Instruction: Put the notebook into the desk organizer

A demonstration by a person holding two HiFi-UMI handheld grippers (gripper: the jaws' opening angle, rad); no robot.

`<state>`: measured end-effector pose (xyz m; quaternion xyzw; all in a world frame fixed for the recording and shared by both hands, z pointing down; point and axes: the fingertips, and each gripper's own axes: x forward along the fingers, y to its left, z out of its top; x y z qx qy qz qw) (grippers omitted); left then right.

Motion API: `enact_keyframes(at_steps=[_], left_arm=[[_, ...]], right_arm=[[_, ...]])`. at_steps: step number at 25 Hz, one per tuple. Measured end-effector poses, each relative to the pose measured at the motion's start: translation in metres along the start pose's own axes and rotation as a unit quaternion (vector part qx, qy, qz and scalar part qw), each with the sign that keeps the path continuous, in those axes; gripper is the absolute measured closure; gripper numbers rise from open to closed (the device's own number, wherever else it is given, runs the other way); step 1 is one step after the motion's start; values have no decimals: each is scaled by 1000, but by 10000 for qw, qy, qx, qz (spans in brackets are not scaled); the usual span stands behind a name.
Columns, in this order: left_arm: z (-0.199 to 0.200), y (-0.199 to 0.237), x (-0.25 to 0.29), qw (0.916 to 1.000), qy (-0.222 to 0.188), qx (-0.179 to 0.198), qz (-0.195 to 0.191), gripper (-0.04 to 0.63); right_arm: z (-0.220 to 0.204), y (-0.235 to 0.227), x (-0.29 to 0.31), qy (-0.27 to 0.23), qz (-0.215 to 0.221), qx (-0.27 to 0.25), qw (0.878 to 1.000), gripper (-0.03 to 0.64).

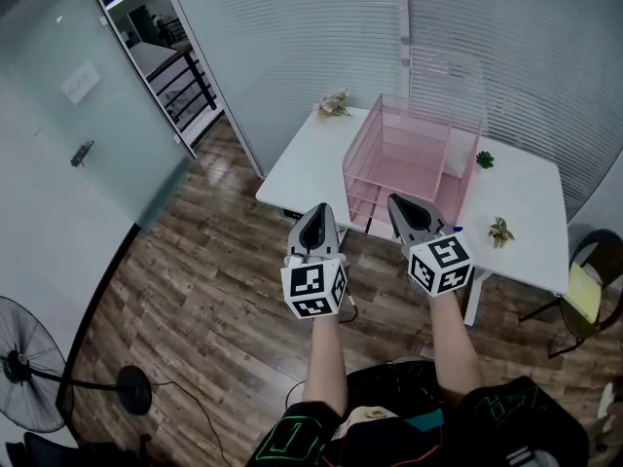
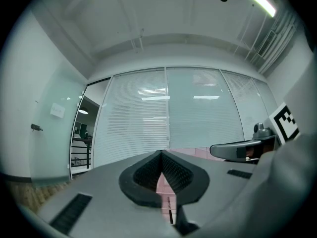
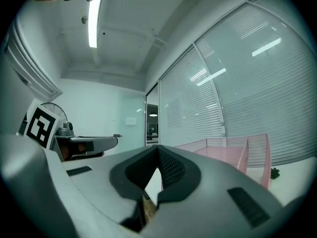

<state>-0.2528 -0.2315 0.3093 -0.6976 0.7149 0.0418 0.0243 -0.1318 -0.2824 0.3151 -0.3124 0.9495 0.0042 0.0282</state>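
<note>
The pink wire desk organizer (image 1: pixel 409 159) stands on the white table (image 1: pixel 311 168), close to its near edge. No notebook shows in any view. My left gripper (image 1: pixel 316 212) and right gripper (image 1: pixel 402 204) are held side by side in front of the table's near edge, both pointing at the organizer. Both are shut with nothing between their fingers. In the left gripper view the left gripper (image 2: pixel 161 157) has its jaws pressed together, with a sliver of pink behind. The right gripper (image 3: pixel 157 153) is likewise shut, with the organizer (image 3: pixel 225 150) to its right.
A small bunch of flowers (image 1: pixel 334 103) lies at the table's far left corner, and two little plants (image 1: pixel 484 160) (image 1: pixel 500 230) sit to the right of the organizer. A standing fan (image 1: pixel 29 373) is at the lower left. A chair (image 1: pixel 587 295) stands at the right.
</note>
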Motion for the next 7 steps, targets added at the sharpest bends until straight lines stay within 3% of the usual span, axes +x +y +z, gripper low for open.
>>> enact_keyframes(at_steps=[7], left_arm=[[-2,-2,9,10000,3,39,-29,598]], right_arm=[[4,-8,3,-71,26,-129,9999,614]])
